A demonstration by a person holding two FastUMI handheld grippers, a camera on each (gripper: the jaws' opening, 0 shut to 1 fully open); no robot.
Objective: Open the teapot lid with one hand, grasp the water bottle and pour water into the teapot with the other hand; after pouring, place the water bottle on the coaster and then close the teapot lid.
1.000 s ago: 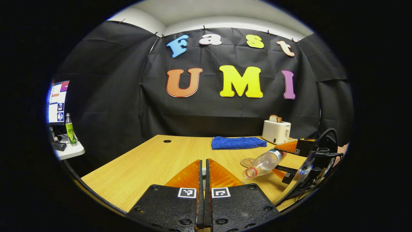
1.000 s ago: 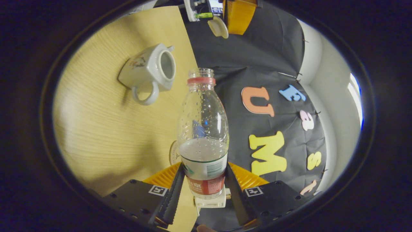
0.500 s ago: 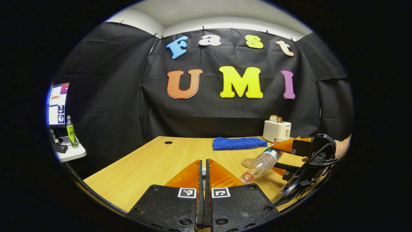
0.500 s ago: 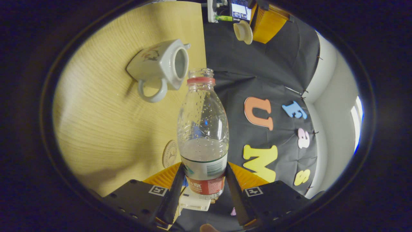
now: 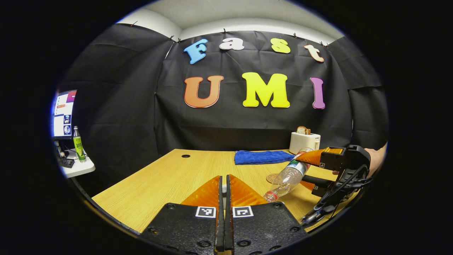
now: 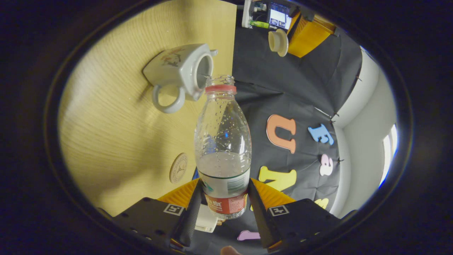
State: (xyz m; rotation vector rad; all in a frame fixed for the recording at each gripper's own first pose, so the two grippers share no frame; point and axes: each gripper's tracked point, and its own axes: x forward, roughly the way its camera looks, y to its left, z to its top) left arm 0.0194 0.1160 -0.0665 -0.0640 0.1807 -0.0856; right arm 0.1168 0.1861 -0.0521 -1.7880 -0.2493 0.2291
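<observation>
the right gripper [image 6: 222,209], clamped on the bottle [image 6: 223,148], has tipped its mouth nearer the open teapot [image 6: 178,69], so pouring looks imminent.

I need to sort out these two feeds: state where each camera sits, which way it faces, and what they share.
Left gripper view: rides the left gripper, level, facing the booth wall over the table; a hand shows.
Right gripper view: rides the right gripper, rolled sideways, facing the open teapot.
Shared: water bottle, coaster, table.
</observation>
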